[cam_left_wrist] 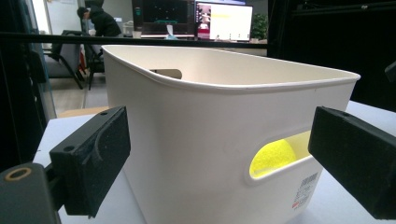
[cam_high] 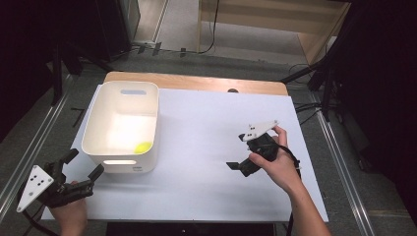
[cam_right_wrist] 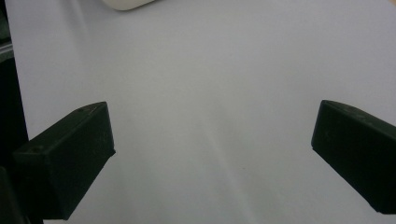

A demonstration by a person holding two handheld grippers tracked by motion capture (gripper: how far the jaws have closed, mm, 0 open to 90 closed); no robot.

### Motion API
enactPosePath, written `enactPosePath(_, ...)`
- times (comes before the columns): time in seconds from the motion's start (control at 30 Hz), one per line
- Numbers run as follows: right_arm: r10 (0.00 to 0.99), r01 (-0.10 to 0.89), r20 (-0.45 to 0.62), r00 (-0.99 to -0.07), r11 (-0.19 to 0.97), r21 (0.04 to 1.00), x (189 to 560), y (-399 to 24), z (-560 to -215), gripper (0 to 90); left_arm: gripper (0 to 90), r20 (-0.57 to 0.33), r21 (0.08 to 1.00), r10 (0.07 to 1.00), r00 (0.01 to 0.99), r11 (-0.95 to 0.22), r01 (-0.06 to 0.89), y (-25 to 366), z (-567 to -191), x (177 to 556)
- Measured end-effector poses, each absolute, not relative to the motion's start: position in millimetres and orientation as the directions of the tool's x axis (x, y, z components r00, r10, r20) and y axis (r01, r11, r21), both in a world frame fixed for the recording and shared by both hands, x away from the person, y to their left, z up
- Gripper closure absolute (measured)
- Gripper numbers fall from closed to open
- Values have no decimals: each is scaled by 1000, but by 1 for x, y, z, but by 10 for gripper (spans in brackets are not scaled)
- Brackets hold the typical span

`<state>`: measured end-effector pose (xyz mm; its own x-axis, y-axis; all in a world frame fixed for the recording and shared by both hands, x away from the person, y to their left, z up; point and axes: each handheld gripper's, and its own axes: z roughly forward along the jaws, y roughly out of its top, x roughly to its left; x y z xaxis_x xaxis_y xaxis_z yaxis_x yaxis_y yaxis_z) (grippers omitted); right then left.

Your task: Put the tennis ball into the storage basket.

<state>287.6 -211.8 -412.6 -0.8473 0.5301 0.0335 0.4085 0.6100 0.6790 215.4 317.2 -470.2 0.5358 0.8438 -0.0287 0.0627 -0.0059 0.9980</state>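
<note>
Just one ball (cam_high: pixel 143 146), one bin (cam_high: pixel 93 125).

black tongs (cam_high: pixel 236 166), grey three-cornered plates, bare forearms

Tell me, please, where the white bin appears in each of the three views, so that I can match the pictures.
High view: the white bin stands at the left on the white table, a yellow ball in its near right corner.
Left gripper view: it rises close ahead, between the open jaws.
Right gripper view: one rounded corner at the top edge.
Shared landmark: the yellow ball, seen through the handle slot.
</note>
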Motion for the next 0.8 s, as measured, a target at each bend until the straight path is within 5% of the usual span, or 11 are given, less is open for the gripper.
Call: enactPosePath(0.8,642,463,79,-762,456,760,257,-277,-446,0,58,-9,997,855,518,-29,65,314,-471,214)
